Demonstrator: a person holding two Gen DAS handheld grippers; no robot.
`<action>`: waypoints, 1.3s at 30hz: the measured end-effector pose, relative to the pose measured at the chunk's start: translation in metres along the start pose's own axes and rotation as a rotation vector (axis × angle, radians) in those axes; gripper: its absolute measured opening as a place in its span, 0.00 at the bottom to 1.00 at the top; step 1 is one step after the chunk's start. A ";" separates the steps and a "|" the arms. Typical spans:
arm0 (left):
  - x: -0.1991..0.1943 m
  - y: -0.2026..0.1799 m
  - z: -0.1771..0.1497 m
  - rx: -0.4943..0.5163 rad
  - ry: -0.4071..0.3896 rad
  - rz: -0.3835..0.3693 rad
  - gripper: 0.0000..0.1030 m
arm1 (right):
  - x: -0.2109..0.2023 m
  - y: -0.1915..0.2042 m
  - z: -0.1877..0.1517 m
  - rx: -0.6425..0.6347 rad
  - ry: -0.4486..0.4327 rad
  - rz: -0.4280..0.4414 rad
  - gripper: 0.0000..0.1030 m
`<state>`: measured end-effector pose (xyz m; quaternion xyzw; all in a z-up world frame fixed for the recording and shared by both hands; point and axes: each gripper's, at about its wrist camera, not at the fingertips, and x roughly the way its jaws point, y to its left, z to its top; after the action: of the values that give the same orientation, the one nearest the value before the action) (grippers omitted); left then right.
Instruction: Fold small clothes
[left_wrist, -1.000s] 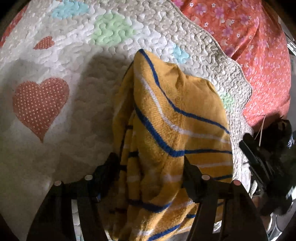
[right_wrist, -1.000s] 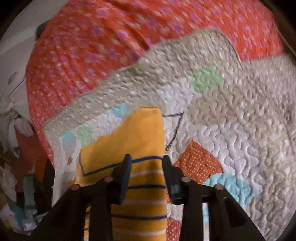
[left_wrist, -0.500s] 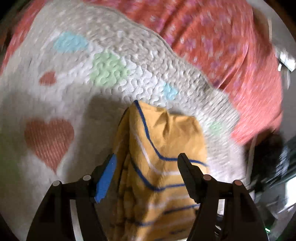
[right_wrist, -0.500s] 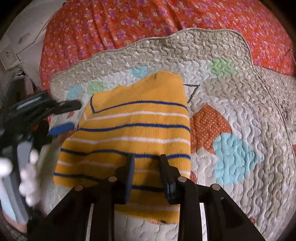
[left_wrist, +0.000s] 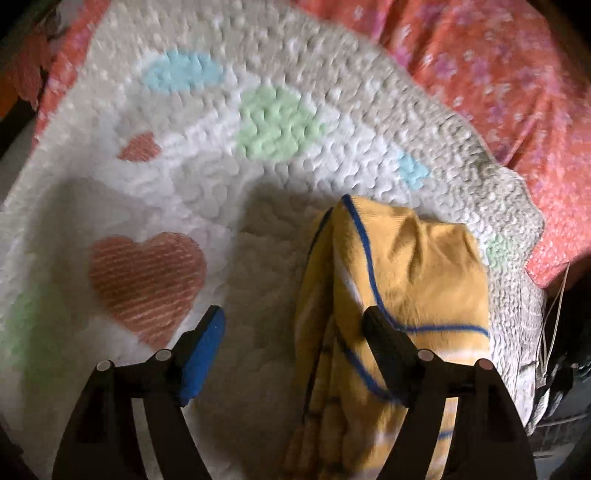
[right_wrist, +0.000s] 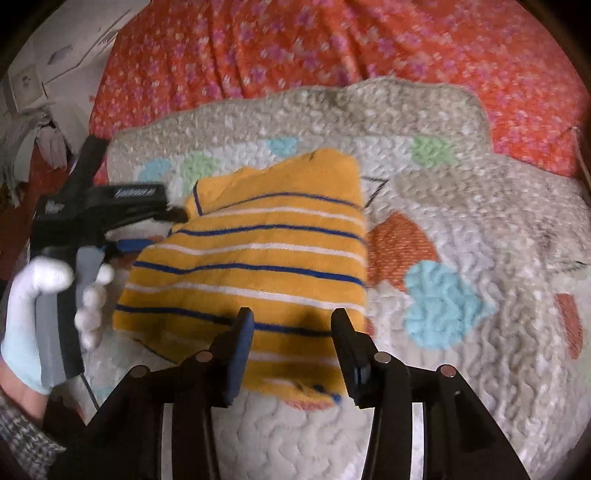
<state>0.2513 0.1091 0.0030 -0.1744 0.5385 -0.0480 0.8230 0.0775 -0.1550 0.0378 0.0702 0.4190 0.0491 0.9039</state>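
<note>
Yellow garment (right_wrist: 258, 266) w/ blue and white stripes lies folded on quilted mat (right_wrist: 480, 206), toward mat's edge nearest the red floral bedspread (right_wrist: 332, 40). In left wrist view its near side looks bunched, layers stacked.

Left gripper (left_wrist: 291, 332): jaws wide apart, nothing between; right finger overlaps garment (left_wrist: 406, 266) in view, contact can't be confirmed. In right wrist view it sits at garment's left edge, held by white-gloved hand (right_wrist: 55, 295).

Right gripper (right_wrist: 291, 328): jaws wide, nothing clamped, over garment's near edge.

Mat (left_wrist: 258, 66) shows heart patches, pastel spots.
</note>
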 end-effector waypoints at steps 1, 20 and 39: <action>-0.013 -0.002 -0.008 0.015 -0.030 0.010 0.74 | -0.008 -0.004 -0.002 0.007 -0.012 -0.015 0.51; -0.176 -0.008 -0.164 0.125 -0.503 0.298 1.00 | -0.073 -0.018 -0.066 -0.068 -0.230 -0.427 1.00; -0.101 -0.016 -0.184 0.226 -0.191 0.269 1.00 | -0.017 0.012 -0.079 -0.105 -0.049 -0.285 1.00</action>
<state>0.0453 0.0776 0.0299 -0.0113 0.4675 0.0191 0.8837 0.0060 -0.1394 0.0019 -0.0361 0.3992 -0.0594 0.9142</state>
